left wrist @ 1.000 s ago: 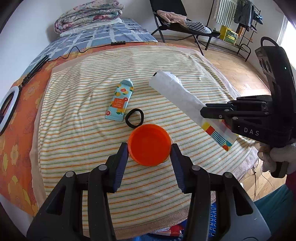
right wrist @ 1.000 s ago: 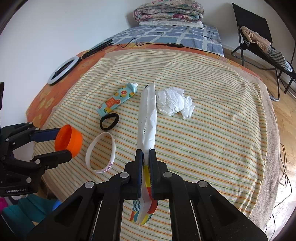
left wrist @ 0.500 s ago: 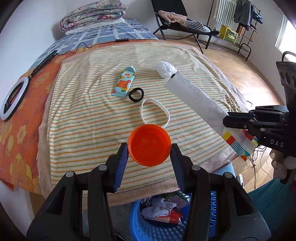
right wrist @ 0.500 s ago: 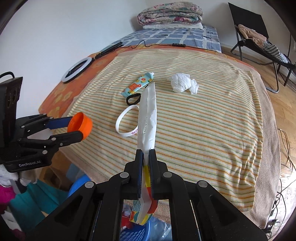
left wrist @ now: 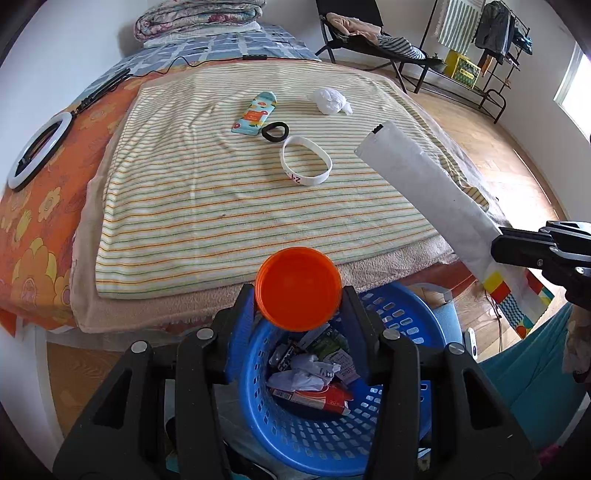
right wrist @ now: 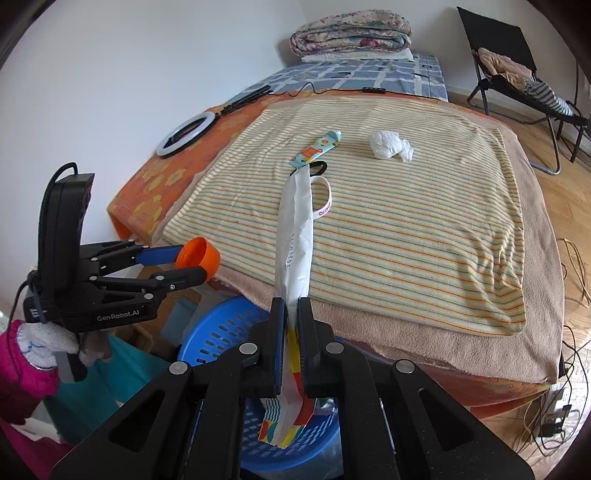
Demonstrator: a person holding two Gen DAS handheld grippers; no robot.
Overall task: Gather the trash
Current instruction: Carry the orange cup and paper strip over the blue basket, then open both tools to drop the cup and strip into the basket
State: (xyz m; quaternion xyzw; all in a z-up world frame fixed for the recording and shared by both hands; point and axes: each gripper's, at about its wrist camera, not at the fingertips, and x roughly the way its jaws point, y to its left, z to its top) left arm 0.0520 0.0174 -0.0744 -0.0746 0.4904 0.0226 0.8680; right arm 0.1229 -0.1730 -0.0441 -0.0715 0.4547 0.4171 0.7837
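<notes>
My left gripper (left wrist: 298, 301) is shut on an orange plastic lid (left wrist: 299, 288) and holds it above a blue basket (left wrist: 399, 435) with several pieces of trash inside. It also shows in the right wrist view (right wrist: 192, 264) with the lid (right wrist: 199, 254). My right gripper (right wrist: 291, 314) is shut on a long white wrapper (right wrist: 297, 236) with a coloured end, above the basket (right wrist: 218, 325). In the left wrist view the wrapper (left wrist: 424, 184) sticks out over the bed corner. A crumpled white paper (left wrist: 330, 100), a tube (left wrist: 255, 112), a black ring (left wrist: 275, 132) and a white wristband (left wrist: 306, 165) lie on the striped towel.
The bed (left wrist: 37, 206) carries a striped towel (left wrist: 221, 206), a ring light (left wrist: 35, 149) at its left and folded blankets (left wrist: 199, 16) at the far end. A folding chair (left wrist: 362, 33) and a clothes rack (left wrist: 480, 44) stand on the wooden floor to the right.
Both grippers have drawn back from the bed towards its near edge and now hang over the blue basket, each still holding its item.
</notes>
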